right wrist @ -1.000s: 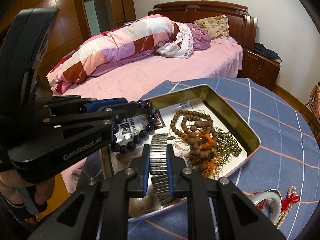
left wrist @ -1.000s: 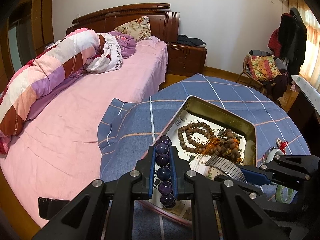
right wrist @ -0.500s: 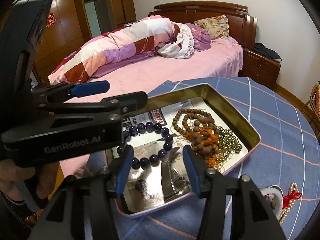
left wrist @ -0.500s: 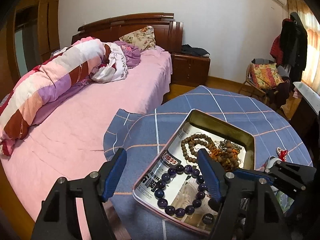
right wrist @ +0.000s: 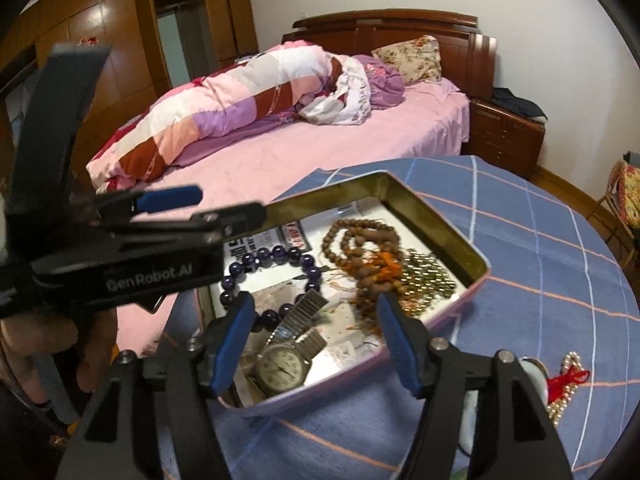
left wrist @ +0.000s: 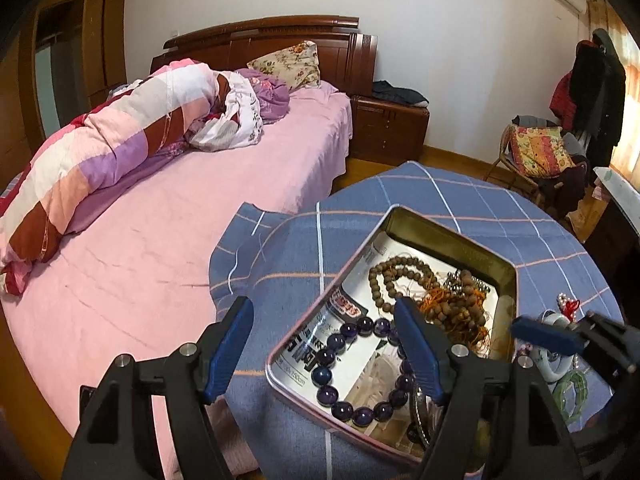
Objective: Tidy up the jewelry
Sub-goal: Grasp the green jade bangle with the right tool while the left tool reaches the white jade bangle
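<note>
Here both sets of tongs stand over the open tin (left wrist: 448, 236), and both are spread with nothing between the pads. The left gripper (left wrist: 326, 340) has just been opening and now stands wide; its right finger crosses the tin in the lower centre of the left view, while its left finger hangs over the blue checked cloth (left wrist: 280, 264) outside the rim. The purple bead bracelet (left wrist: 356, 368) lies flat on the tin floor, just under and beside that right finger, touching neither pad as far as the view shows.

The right gripper (right wrist: 316, 340) has likewise just been opening (less wide than the left). The wristwatch (right wrist: 282, 366) lies in the near corner of the tin, lower centre of the right view, below the gap between the fingers, dial up, its metal band running up toward the bracelet.

The wide jaws fit a release: each piece rests in the tin, which appears to serve as the collecting container. Brown wooden beads (right wrist: 360, 248) with orange thread and a heap of small metallic beads (right wrist: 430, 280) fill the far half. A white bangle (left wrist: 554, 364) and a red-tasselled ornament (right wrist: 566, 380) lie on the cloth outside the tin, at the right edge of both views, probably not yet sorted.
</note>
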`<state>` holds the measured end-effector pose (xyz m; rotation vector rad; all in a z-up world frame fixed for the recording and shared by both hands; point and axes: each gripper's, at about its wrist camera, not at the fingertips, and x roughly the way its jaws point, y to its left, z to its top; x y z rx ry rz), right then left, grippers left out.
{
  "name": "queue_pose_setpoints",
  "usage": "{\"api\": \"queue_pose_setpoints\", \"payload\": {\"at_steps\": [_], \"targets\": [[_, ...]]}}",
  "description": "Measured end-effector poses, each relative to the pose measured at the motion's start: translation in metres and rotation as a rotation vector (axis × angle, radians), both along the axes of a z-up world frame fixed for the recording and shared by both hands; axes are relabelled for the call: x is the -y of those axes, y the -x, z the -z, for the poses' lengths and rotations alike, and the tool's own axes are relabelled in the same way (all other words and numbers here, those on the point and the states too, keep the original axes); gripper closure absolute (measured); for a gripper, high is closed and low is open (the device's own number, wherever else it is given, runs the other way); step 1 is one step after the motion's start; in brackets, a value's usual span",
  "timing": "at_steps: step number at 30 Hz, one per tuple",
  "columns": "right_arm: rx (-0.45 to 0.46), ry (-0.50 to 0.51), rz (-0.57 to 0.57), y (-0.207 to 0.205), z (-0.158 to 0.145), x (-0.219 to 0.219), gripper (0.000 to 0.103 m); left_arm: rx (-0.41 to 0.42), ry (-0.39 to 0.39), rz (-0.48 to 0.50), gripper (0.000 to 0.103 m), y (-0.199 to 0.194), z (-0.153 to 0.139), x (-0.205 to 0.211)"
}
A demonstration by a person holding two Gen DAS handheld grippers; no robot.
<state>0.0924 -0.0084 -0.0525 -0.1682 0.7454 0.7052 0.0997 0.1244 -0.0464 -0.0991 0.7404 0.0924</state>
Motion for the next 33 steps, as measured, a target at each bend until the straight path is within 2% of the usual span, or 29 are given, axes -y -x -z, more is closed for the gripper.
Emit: {"api": "queue_pose_setpoints", "payload": {"at_steps": [7, 18, 24, 27, 28, 31, 33], "targets": [[0.0, -0.044, 0.064, 0.002, -0.007, 0.045, 0.032, -0.014, -0.016, 0.021, 0.03, 0.008, 0.0, 0.02], [-0.037, -0.064, 0.265, 0.014, 0.004, 0.161, 0.027, 0.029, -0.069, 0.131, 0.03, 0.029, -0.017, 0.09], [-0.074, -0.059, 0.309, 0.018, 0.018, 0.186, 0.027, 0.035, -0.083, 0.209, 0.03, 0.036, -0.017, 0.134], [-0.098, -0.056, 0.297, 0.019, 0.026, 0.183, 0.027, 0.018, -0.056, 0.222, 0.03, 0.034, -0.008, 0.149], [-0.101, -0.053, 0.289, 0.019, 0.028, 0.181, 0.028, 0.013, -0.048, 0.223, 0.03, 0.032, -0.005, 0.153], [-0.11, -0.028, 0.259, 0.02, 0.032, 0.174, 0.04, -0.01, -0.048, 0.233, 0.03, 0.03, 0.006, 0.166], [-0.116, -0.003, 0.245, 0.019, 0.037, 0.17, 0.053, -0.019, -0.068, 0.238, 0.03, 0.028, 0.012, 0.172]]}}
